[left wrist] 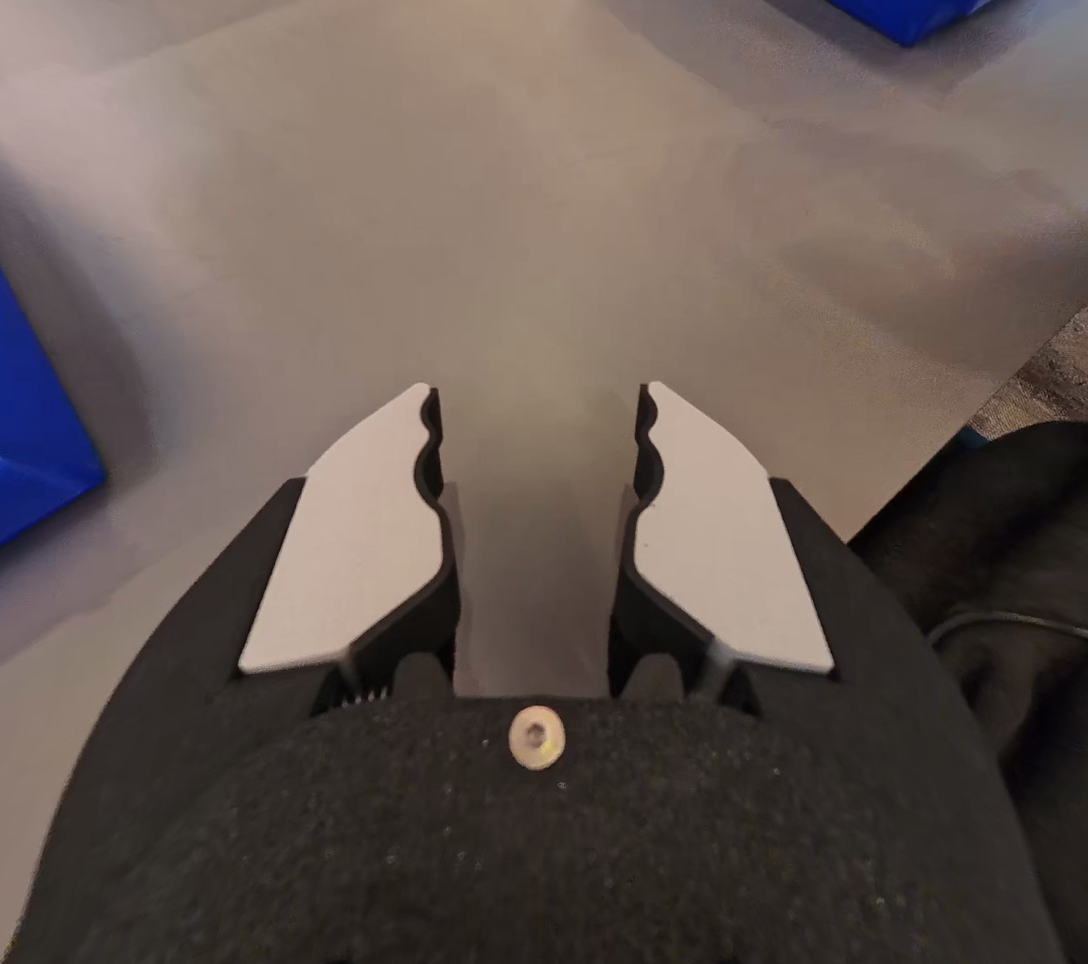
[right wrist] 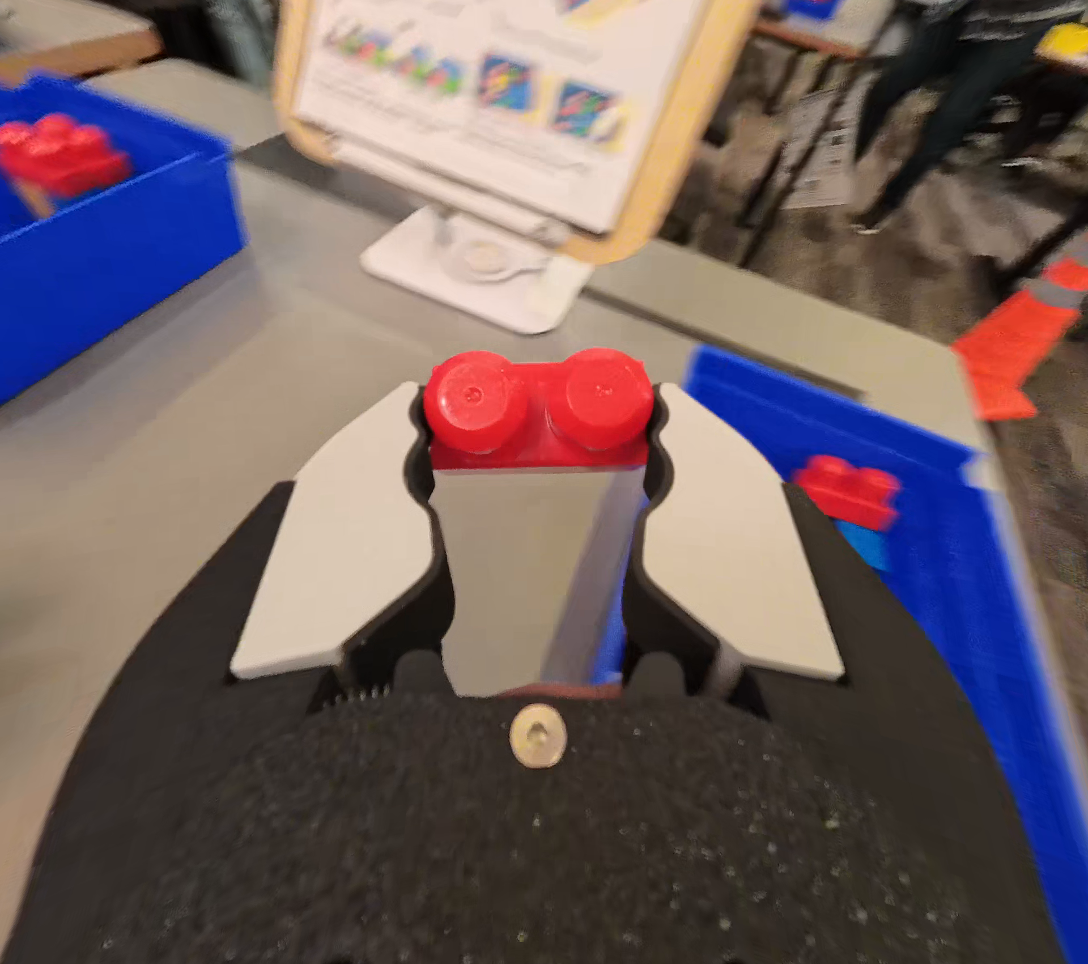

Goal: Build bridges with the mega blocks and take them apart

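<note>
We see two blue bins on the grey bench: the left bin and right bin each hold red blocks. Our right tool clenches a red block; our left tool hangs spread, gripping nothing.

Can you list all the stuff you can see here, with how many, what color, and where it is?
Held block: one, red, two studs, between the right gripper's fingertips.
Blocks in bins: one red in the far-left bin; one red on something blue in the near-right bin.
Bins: two, blue; far left and near right on the table.
Instruction sheet: one, white with colored pictures, wood-colored frame, behind the held block.
Stand base: one, white, under the sheet.
Table: one, gray.
People: blurry, in the background; count unclear.
Left gripper: one, black and gray, open, empty, over bare table.
Right gripper: one, black and gray, shut on the held block.
</note>
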A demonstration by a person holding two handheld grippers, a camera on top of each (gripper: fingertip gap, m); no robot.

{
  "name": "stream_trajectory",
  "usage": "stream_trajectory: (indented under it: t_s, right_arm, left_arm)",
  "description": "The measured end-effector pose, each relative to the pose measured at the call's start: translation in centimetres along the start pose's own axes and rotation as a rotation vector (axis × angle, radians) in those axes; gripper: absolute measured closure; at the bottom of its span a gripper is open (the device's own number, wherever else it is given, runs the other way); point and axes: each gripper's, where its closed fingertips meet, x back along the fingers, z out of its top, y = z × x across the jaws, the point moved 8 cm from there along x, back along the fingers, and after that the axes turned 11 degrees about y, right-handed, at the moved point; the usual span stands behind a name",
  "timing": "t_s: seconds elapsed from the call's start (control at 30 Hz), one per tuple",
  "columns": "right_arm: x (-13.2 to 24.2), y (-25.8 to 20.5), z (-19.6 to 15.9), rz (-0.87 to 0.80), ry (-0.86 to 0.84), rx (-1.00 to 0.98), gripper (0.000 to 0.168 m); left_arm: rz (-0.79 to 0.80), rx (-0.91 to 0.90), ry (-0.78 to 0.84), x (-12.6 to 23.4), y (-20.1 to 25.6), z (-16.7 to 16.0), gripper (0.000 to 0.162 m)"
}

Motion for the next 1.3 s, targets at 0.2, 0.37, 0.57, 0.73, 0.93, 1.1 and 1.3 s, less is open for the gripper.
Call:
stream_trajectory:
  t_s: [0.2, 0.37, 0.57, 0.73, 0.93, 1.1, 1.3]
  right_arm:
    - [-1.5, 13.4, -2.1, -0.144, -0.191, -0.083, 0.098]
    - [-8.3, 16.7, -9.2, -0.025, -0.621, -0.089, 0.098]
    - [-12.4, 15.1, -12.8, 0.084, -0.821, -0.037, 0.097]
    - [-13.8, 13.5, -13.5, 0.124, -0.875, -0.004, 0.097]
    - [-12.8, 14.0, -11.6, 0.084, -0.834, 0.052, 0.090]
    - [-4.9, 12.1, -2.2, 0.019, -0.316, -0.005, 0.101]
    - [3.8, -2.1, -4.2, 0.454, 0.056, -0.153, 0.111]
  left_arm:
    - [-0.049, -0.021, -0.054, -1.4, 0.7, -0.6, 0.099]
    - [-0.057, -0.023, -0.074, -1.9, 0.8, -0.7, 0.099]
    - [-0.062, -0.026, -0.111, -2.0, 0.8, -1.3, 0.098]
    - [-0.049, -0.014, -0.103, -1.5, 0.4, -1.4, 0.099]
    - [-0.054, -0.011, -0.103, -1.6, 0.3, -1.3, 0.099]
    - [-0.049, -0.025, -0.099, -1.8, 0.1, -1.2, 0.099]
    - [-0.039, 0.009, -0.067, -2.6, -0.9, -0.5, 0.100]
